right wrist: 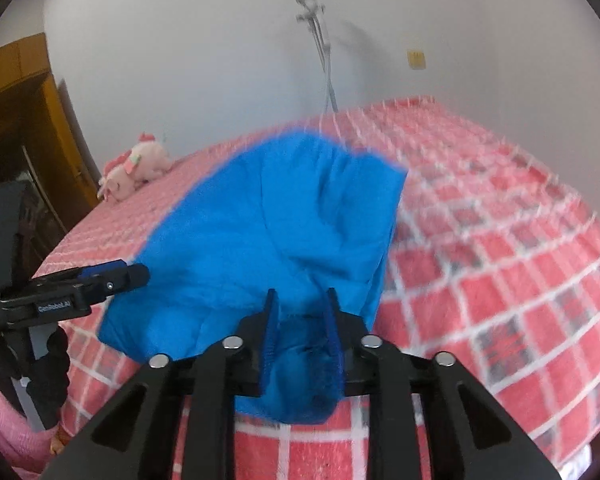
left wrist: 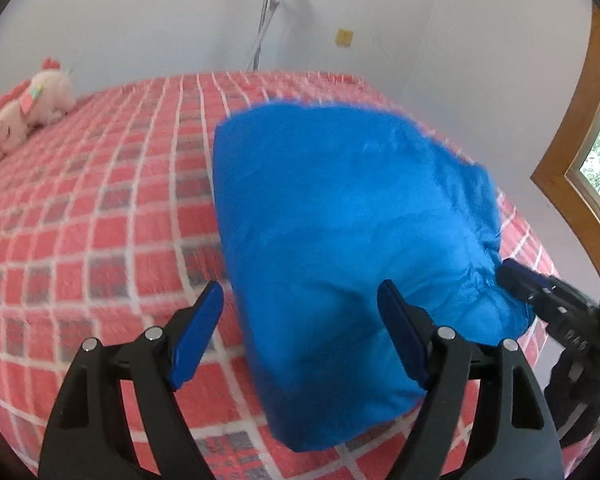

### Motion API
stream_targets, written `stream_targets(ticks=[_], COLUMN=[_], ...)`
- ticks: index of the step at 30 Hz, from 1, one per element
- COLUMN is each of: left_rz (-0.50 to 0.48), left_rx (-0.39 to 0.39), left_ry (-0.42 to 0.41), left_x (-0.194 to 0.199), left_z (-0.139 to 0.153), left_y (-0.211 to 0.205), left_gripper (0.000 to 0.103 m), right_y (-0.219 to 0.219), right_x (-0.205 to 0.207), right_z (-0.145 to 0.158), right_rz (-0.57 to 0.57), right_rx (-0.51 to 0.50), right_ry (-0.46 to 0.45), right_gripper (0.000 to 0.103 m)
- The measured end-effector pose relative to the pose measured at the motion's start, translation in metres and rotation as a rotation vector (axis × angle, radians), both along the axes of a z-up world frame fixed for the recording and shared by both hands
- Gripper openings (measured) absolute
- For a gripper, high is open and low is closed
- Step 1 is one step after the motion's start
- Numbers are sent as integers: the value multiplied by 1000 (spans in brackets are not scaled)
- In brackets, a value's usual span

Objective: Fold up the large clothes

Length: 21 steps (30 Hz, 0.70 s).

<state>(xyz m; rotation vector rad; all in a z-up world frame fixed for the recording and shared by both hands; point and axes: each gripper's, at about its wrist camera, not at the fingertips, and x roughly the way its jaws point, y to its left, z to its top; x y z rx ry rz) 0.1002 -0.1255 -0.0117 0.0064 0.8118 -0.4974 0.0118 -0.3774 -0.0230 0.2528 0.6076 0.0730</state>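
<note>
**Right gripper pinching the cloth, left one waiting open**

You are working at the near edge of the bed (left wrist: 100, 216), where the blue cloth (left wrist: 340, 220) is lying as a folded bundle, its near end reaching toward that edge and its far end stretching toward the middle of the bed.

Your right gripper (right wrist: 302, 320) is pinching a bunched bit of the cloth's near end; its jaws are standing narrow with fabric packed between the pads, which looks like a hold meant to lift or drag that end for a fold.

Your left gripper (left wrist: 300, 332) is hovering with its jaws spread wide and gripping nothing. One finger is sitting over the cloth's near left part, the other over bare bed, so you seem to be lining it up on the cloth's left edge to match the right side's hold.

A plush toy (left wrist: 28, 108) is resting near the bed's far left corner, well apart from the cloth.
</note>
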Motion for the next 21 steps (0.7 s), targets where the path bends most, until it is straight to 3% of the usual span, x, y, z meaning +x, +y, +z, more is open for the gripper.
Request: stream_targets(ticks=[4, 8, 13, 17, 21], left_rz=[29, 64, 87, 70, 56], left_rx=[-28, -16, 15, 10, 91], left_ry=[-31, -33, 24, 106, 101], left_x=[22, 52, 83, 103, 106], left_z=[28, 34, 11, -8, -16], left_y=[1, -21, -44, -48, -58], left_gripper=[78, 78, 78, 79, 79], right_y=[6, 19, 16, -1, -7], right_x=[32, 83, 128, 144, 148], right_z=[36, 44, 23, -9, -28], right_rz=[-3, -13, -106, -94, -88], right_rx=[-9, -24, -97, -45, -9], right_ry=[-25, 23, 100, 160, 178], right_gripper=[29, 36, 36, 36, 36])
